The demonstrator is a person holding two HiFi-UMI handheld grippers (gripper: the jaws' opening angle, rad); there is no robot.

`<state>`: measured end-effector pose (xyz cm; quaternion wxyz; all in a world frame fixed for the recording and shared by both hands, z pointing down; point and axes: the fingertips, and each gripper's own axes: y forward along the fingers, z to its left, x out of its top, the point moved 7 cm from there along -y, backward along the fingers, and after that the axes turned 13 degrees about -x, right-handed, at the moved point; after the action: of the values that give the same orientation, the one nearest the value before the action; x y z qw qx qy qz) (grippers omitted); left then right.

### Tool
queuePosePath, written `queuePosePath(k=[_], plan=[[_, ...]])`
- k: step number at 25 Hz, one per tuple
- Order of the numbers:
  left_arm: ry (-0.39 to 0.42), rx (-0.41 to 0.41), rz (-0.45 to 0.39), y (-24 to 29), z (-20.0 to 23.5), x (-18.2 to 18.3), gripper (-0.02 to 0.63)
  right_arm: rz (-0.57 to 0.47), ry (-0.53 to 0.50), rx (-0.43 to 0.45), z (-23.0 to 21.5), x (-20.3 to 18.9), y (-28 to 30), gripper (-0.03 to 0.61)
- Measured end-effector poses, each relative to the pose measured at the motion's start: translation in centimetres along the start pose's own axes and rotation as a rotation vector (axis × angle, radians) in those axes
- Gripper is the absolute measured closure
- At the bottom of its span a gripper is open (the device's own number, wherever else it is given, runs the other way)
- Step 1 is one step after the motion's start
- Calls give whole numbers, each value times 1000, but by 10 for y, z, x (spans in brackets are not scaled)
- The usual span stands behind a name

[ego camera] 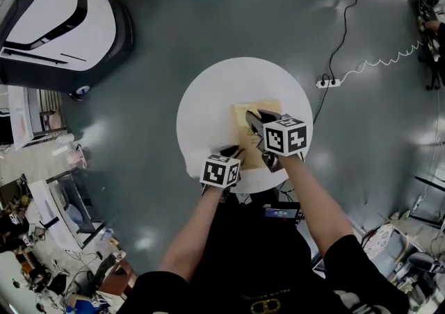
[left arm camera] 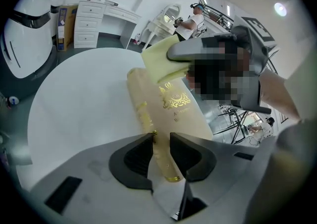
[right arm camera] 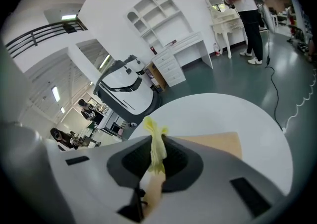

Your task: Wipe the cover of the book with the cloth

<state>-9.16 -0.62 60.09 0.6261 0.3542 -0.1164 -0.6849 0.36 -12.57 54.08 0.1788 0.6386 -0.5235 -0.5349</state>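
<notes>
Left gripper view: your left gripper, jaws clamped on the book at its near end.
Your right gripper: jaws pinch yellow cloth over book, white tabletop.

- Book: closed, tan cover with gold lettering and emblem, flat on the round white table, its near edge clamped between the left gripper's jaws.
- Cloth: pale yellow, bunched, pinched in the right gripper's jaws, at the book's far end.
</notes>
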Motion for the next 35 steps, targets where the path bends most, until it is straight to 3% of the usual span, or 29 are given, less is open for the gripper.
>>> queuePosePath(k=[11,21,27,35], plan=[[3,14,15,4,-4,1,506,46,-85,-114,1,-1,29,488],[1,11,12,4,-3,2,507,47,-259,-229,4,-7,39,488],[-1,19,6,4,-2,-1,508,36,-317,-259,7,-10,41,488],[-11,26,4,1,0,0,508,35,-322,-274,4,-8,39,488]])
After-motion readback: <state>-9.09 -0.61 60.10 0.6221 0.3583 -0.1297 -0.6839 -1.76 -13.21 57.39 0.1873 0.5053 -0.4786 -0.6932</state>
